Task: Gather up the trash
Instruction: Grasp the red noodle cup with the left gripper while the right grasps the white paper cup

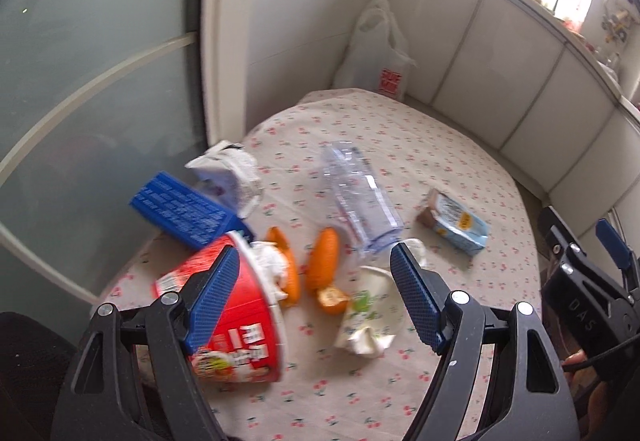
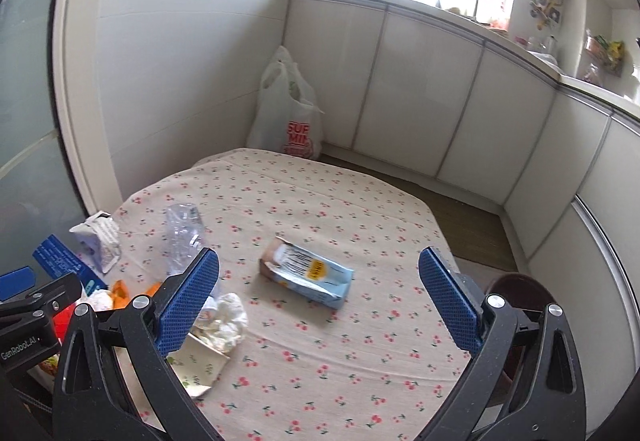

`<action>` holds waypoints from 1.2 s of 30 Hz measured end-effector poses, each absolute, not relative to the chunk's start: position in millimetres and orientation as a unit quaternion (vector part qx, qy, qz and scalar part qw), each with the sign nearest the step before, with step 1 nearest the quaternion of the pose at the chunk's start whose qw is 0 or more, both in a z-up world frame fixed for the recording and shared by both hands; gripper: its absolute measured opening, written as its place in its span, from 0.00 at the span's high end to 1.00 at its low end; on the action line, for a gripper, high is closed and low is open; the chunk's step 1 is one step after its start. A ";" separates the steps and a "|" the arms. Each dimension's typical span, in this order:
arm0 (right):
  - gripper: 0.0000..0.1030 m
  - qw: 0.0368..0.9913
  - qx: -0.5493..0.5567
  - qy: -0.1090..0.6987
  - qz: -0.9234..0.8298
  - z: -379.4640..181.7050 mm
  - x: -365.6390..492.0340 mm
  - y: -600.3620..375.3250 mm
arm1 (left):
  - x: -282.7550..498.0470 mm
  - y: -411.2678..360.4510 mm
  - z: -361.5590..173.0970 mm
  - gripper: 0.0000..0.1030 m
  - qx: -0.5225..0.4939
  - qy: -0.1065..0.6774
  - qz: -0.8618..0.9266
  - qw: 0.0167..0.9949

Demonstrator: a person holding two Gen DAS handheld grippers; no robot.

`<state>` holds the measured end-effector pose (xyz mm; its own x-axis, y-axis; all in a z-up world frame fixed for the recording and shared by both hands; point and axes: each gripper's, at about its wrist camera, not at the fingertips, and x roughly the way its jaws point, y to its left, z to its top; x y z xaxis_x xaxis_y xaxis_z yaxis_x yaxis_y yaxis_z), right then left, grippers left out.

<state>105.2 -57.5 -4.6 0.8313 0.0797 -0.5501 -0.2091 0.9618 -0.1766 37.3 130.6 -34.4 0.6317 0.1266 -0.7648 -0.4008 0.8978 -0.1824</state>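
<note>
Trash lies on a cherry-print tablecloth (image 1: 440, 145). In the left wrist view my left gripper (image 1: 316, 297) is open above a red noodle cup (image 1: 240, 321) on its side, orange peels (image 1: 322, 261) and a crumpled paper cup (image 1: 372, 317). Beyond them lie a blue box (image 1: 180, 213), a white wrapper (image 1: 232, 177), a clear plastic bottle (image 1: 360, 197) and a light blue carton (image 1: 456, 221). My right gripper (image 2: 320, 305) is open, with the carton (image 2: 308, 273) between and beyond its fingers. The right gripper also shows at the left wrist view's right edge (image 1: 584, 281).
A white plastic shopping bag (image 2: 288, 113) stands on the floor past the table's far edge, against white cabinets (image 2: 420, 101). A frosted glass door (image 1: 80, 101) is on the left. A dark round stool (image 2: 516, 289) sits at the table's right.
</note>
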 end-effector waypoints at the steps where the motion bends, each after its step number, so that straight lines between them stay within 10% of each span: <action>1: 0.07 0.949 -0.118 0.281 0.081 -5.2 105.3 -51.5 | 33.8 137.4 -35.8 0.22 -0.171 0.405 0.157 0.884; 29: 0.07 0.902 -0.163 0.376 0.139 -60.3 120.4 -20.8 | 48.6 209.3 -152.6 0.07 -0.343 0.589 0.031 0.731; 34: 0.07 0.887 -0.135 0.417 0.146 -70.9 134.1 -29.0 | 44.9 208.5 -138.2 0.19 -0.331 0.567 0.030 0.753; 36: 0.07 0.875 -0.119 0.441 0.158 -79.0 139.5 -30.7 | 42.9 207.6 -128.2 0.39 -0.323 0.553 0.023 0.768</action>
